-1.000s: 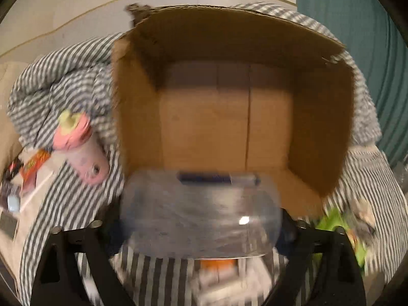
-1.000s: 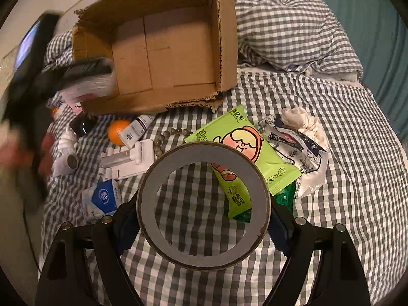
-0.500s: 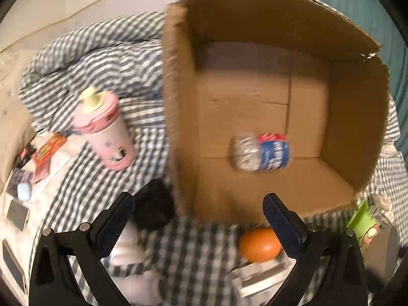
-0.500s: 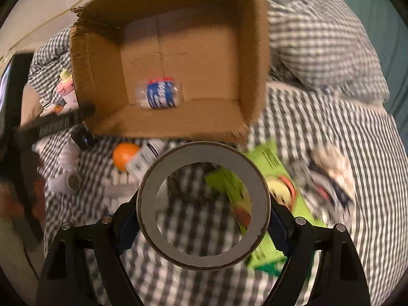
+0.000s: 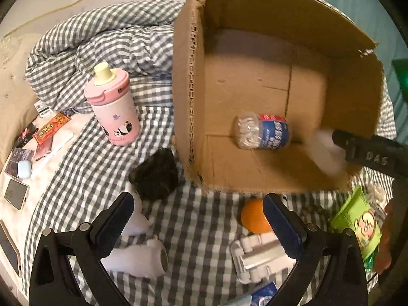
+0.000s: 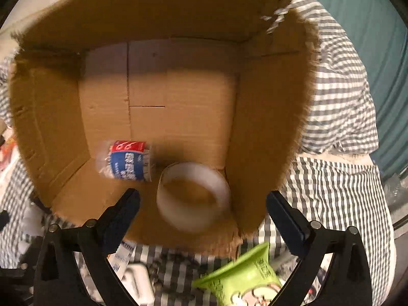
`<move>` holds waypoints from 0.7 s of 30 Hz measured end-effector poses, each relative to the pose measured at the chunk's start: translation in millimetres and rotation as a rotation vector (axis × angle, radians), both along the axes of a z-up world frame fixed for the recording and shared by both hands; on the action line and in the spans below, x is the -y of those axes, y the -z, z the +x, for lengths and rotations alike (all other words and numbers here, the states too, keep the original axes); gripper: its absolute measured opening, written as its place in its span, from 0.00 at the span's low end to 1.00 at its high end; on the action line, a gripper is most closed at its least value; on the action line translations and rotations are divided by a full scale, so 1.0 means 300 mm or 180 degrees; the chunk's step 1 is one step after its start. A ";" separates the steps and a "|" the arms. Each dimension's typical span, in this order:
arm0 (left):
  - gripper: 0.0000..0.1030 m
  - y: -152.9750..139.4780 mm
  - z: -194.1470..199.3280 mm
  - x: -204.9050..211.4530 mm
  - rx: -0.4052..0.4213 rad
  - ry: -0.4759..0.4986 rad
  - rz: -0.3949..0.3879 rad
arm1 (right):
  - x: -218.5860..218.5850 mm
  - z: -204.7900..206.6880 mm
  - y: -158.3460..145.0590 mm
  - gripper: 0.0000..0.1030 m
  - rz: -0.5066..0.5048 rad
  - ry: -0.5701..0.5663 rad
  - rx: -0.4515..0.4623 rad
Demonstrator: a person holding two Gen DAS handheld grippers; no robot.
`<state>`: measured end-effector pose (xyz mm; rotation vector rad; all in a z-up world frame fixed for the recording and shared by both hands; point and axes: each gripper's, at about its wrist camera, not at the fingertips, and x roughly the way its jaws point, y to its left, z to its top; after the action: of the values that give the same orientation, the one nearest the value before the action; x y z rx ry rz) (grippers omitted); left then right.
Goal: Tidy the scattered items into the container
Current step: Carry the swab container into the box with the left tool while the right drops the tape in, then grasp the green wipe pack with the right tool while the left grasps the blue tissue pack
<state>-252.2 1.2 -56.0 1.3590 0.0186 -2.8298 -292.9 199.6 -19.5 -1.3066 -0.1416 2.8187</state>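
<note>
Right gripper [image 6: 201, 206] wide open, empty, at cardboard box [image 6: 178, 97] mouth with tape roll [image 6: 193, 196] inside beside bottle [image 6: 126, 160]; left gripper [image 5: 196, 219] also spread, empty, likely next onto orange [image 5: 255, 216].

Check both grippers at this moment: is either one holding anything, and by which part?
Nothing is held. The left gripper is open over the bedding, and the right gripper is open, with the tape roll blurred inside the cardboard box.

A home bedroom: a rumpled gingham duvet [image 5: 107, 43] is covering the bed, a teal curtain [image 6: 362, 5] is hanging behind it, phones [image 5: 15, 194] lying beside it.
</note>
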 end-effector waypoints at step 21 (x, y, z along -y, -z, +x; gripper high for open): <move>1.00 0.022 0.415 -0.037 0.0095 -0.0051 0.0179 | -0.412 0.709 0.075 0.98 -0.0723 0.0433 0.0223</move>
<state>-127.6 12.3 -62.7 1.4049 0.1095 -2.8162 -80.3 323.3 -41.9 -1.3972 0.2638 2.7385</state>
